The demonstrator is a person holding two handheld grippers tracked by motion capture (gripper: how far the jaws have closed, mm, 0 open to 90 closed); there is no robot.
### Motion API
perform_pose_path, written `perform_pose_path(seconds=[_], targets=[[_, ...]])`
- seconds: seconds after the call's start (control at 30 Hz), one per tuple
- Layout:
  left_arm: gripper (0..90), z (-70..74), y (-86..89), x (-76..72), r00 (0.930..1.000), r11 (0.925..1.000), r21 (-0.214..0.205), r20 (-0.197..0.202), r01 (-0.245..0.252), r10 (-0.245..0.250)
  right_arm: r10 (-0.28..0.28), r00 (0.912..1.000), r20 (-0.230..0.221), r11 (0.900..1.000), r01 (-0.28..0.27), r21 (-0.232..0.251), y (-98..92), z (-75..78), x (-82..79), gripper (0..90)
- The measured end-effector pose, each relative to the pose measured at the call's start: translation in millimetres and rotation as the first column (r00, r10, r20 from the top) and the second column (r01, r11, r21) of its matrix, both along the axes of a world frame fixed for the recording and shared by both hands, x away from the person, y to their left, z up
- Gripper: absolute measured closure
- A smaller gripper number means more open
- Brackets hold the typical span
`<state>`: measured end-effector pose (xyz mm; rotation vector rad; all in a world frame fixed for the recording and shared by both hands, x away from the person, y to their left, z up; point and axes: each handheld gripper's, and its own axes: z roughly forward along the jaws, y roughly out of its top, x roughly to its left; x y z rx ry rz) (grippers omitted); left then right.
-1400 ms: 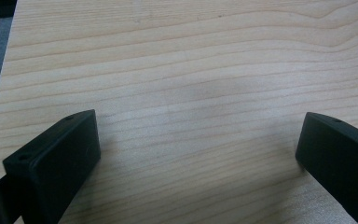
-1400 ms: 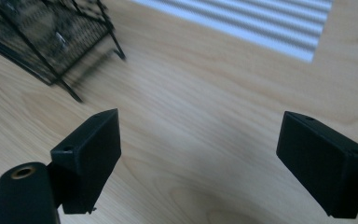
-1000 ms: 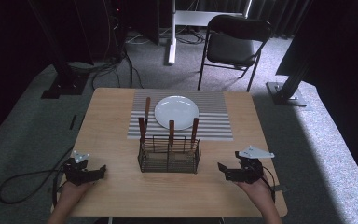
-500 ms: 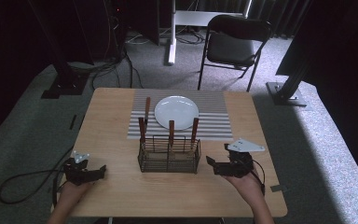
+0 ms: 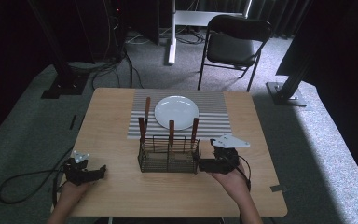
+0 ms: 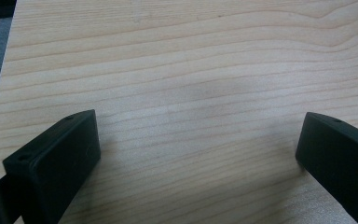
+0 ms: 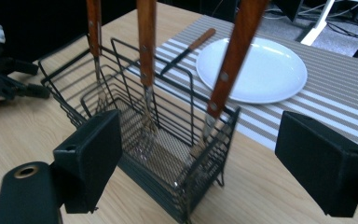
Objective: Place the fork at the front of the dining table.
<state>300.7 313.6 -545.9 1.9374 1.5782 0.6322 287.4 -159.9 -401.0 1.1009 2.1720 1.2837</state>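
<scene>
Moved in: my right hand-held gripper (image 5: 199, 165), jaws apart, beside black wire cutlery basket (image 5: 168, 154); upright wooden-handled utensils (image 7: 228, 70) dead ahead; left hand-held gripper (image 5: 101, 171) apart, well off.

Tongs (image 7: 193, 158) spread wide before wire caddy (image 7: 144, 144); three wooden-handled utensils (image 7: 146, 42) upright inside; white plate (image 7: 251, 70) beyond.

No readable text, label or number shows anywhere.

Counter (image 6: 191, 70): pale wood, visible grain, smooth matt finish.
Basket (image 7: 168, 154): thin black wire, fine mesh floor, dull.
Cutlery handles (image 7: 233, 56): reddish-brown wood, metal rivets, slight sheen.
Plate (image 7: 256, 70): white, smooth, glossy.
Mat (image 5: 214, 105): striped grey-white, cloth-like, matt.
Right tool (image 7: 200, 158) jaws: black matt plastic.
</scene>
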Motion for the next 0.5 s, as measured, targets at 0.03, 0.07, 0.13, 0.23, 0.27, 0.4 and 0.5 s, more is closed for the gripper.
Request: perform_pose_path(seconds=[0.03, 0.07, 0.13, 0.23, 0.27, 0.4, 0.5], targets=[[0.0, 0.0, 0.0, 0.0, 1.0000, 1.0000, 0.000, 0.000, 0.000, 0.000, 0.001, 1.0000, -0.001, 1.0000, -0.001, 0.000, 3.2, 0.6, 0.6, 14.8], [0.0, 0.0, 0.0, 0.0, 1.0000, 1.0000, 0.000, 0.000, 0.000, 0.000, 0.001, 1.0000, -0.001, 1.0000, -0.001, 0.000, 3.2, 0.6, 0.6, 14.8], [0.0, -0.2, 0.0, 0.1, 1.0000, 1.0000, 0.000, 0.002, 0.000, 0.000, -0.002, 1.0000, 0.001, 1.0000, 0.002, -0.001, 13.5, 1.1, 3.2, 14.9], [0.0, 0.1, 0.0, 0.0, 1.0000, 1.0000, 0.000, -0.001, 0.001, -0.001, -0.005, 1.0000, 0.006, 1.0000, 0.005, -0.001, 23.0, 0.9, 5.2, 14.9], [0.0, 0.1, 0.1, 0.0, 1.0000, 1.0000, 0.000, -0.002, 0.001, -0.001, -0.006, 0.9999, 0.008, 1.0000, 0.006, 0.002, 26.1, 0.9, 5.7, 14.9], [0.0, 0.1, 0.0, 0.0, 1.0000, 1.0000, 0.000, -0.001, 0.000, 0.000, -0.008, 0.9997, 0.021, 1.0000, 0.008, 0.005, 39.7, 1.4, 5.9, 14.9], [0.0, 0.1, 0.0, 0.0, 1.0000, 1.0000, 0.000, -0.001, 0.000, 0.000, -0.018, 0.9995, 0.026, 0.9998, 0.018, -0.003, 50.2, 1.3, 7.2, 15.0]])
